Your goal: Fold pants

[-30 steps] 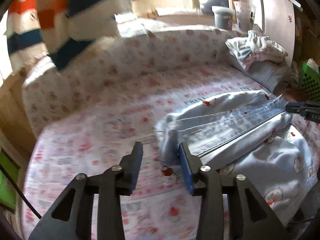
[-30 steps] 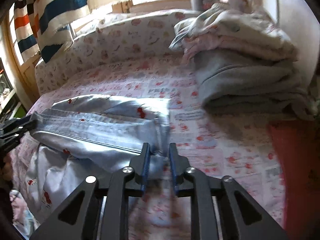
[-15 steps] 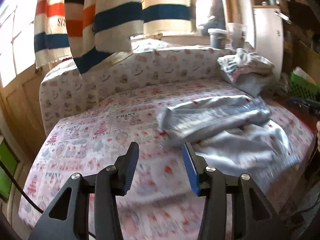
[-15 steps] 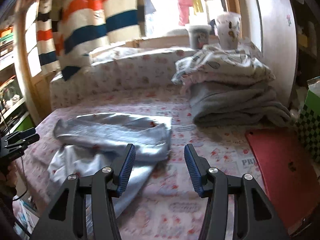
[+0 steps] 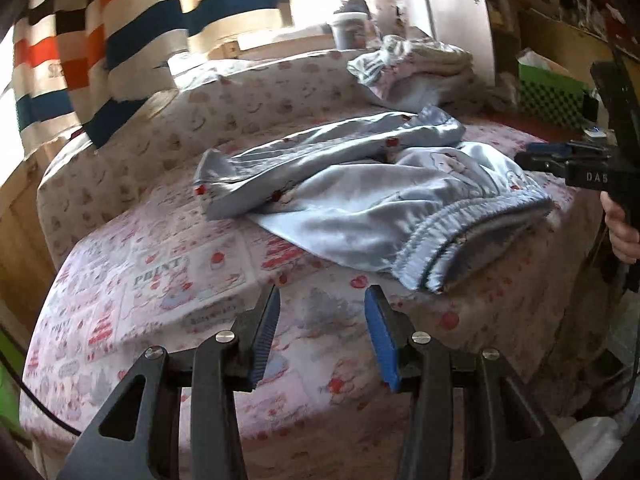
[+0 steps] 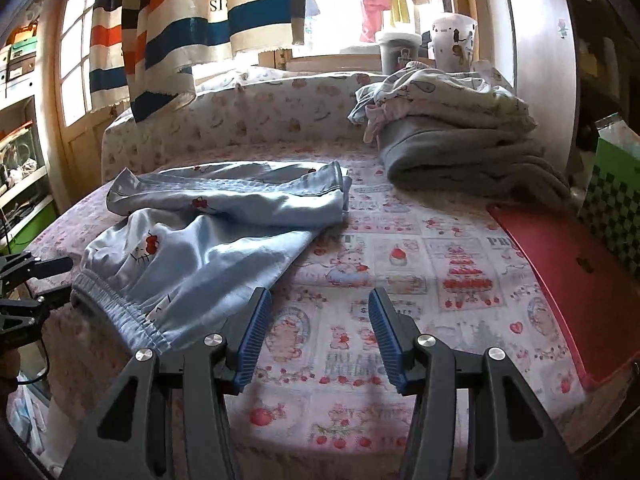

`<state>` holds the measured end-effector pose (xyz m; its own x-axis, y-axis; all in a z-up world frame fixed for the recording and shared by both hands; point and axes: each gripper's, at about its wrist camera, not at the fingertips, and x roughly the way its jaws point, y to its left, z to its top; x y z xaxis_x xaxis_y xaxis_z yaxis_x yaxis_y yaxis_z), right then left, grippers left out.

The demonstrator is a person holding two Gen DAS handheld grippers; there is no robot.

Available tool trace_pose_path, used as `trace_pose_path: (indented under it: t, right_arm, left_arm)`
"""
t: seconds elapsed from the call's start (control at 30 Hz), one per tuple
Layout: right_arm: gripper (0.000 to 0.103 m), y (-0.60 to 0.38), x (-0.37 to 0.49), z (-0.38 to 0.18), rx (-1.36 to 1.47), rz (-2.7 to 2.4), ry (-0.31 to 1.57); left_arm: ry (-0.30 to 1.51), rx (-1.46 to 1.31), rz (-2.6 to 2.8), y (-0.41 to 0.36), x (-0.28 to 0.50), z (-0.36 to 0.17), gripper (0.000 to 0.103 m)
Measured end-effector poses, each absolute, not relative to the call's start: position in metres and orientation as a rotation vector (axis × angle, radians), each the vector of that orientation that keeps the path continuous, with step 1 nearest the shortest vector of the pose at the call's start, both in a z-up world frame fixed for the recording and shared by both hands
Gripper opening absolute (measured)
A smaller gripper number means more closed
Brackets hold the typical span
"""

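- Pants (image 5: 360, 196), light blue satin with cartoon print, lie mid-frame in left wrist view on the printed bedsheet (image 5: 168, 280); legs already doubled back toward upper centre, elastic waistband (image 5: 472, 236) at lower right of the garment, sagging open near the bed edge.
- Left gripper (image 5: 322, 332) at bottom centre of its view, jaws apart, nothing between them, hovering over bare sheet short of the waistband.
- Right gripper (image 6: 316, 332) bottom centre of right wrist view, jaws likewise apart and empty; pants sit to the left of it, waistband at lower left.
- Step in hand, judged: re-grasp for the next fold, probably waistband end up over the folded legs.
- To do it well: each gripper should take one corner of the waistband, pinching both layers, not only the top one.
- Satin looks slippery; a deep bite on the gathered elastic would hold better than on smooth cloth.
- Lift both corners evenly, keep the edge taut, lay it square on the leg fold.
- Risk: folded legs drag or slide off the bed edge; grey folded pile (image 6: 468, 156) at upper right should stay clear.
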<state>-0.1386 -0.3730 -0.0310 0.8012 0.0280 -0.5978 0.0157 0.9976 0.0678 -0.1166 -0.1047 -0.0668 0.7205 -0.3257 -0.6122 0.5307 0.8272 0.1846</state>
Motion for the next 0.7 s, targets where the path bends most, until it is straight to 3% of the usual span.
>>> trace_pose_path:
  t: [0.37,0.53,0.7]
  right_arm:
    - [0.052,-0.378,-0.136,-0.035,0.108,0.033,0.640]
    - [0.052,-0.376,-0.136,-0.038,0.098,0.047,0.648]
    - [0.052,-0.373,-0.142,-0.042,0.079,0.067,0.668]
  left_arm:
    - [0.562,0.408,-0.503,-0.127,-0.114,-0.069,0.044]
    - [0.559,0.358,-0.520,-0.126,-0.110,-0.065,0.054]
    - [0.559,0.313,-0.528,-0.123,-0.106,-0.060,0.055]
